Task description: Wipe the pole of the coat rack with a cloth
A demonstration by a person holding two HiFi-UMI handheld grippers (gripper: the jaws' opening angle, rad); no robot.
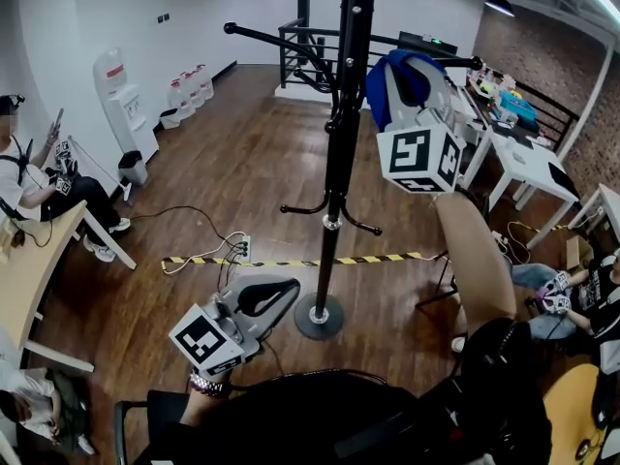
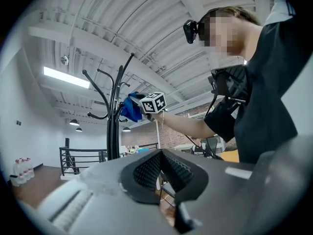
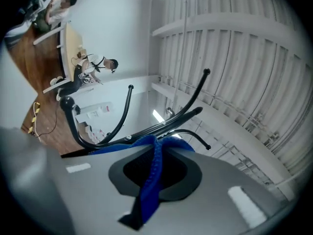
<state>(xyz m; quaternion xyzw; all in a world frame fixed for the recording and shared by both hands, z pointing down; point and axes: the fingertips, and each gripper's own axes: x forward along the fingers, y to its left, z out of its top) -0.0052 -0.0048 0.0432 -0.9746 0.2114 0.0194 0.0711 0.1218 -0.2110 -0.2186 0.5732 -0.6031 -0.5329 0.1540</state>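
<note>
Right gripper (image 1: 412, 71) raised, arm extended, jaws clamped on cloth (image 1: 380, 90); left gripper (image 1: 276, 291) low, jaws together, empty.

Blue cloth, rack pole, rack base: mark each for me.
blue cloth (image 3: 150, 177), right gripper view, strip pinched between jaws.
rack pole (image 1: 341, 158), head view, middle of shaft.
rack base (image 1: 302, 325), head view, disc's left rim.

L gripper (image 1: 279, 290) & R gripper (image 1: 417, 76): grey bodies, black ribbed pads (image 2: 146, 168), white cubes (image 1: 205, 340) w/ black sq markers at rear. Person: black short-sleeve top (image 2: 264, 106), bracelet (image 1: 206, 386) behind L cube
</note>
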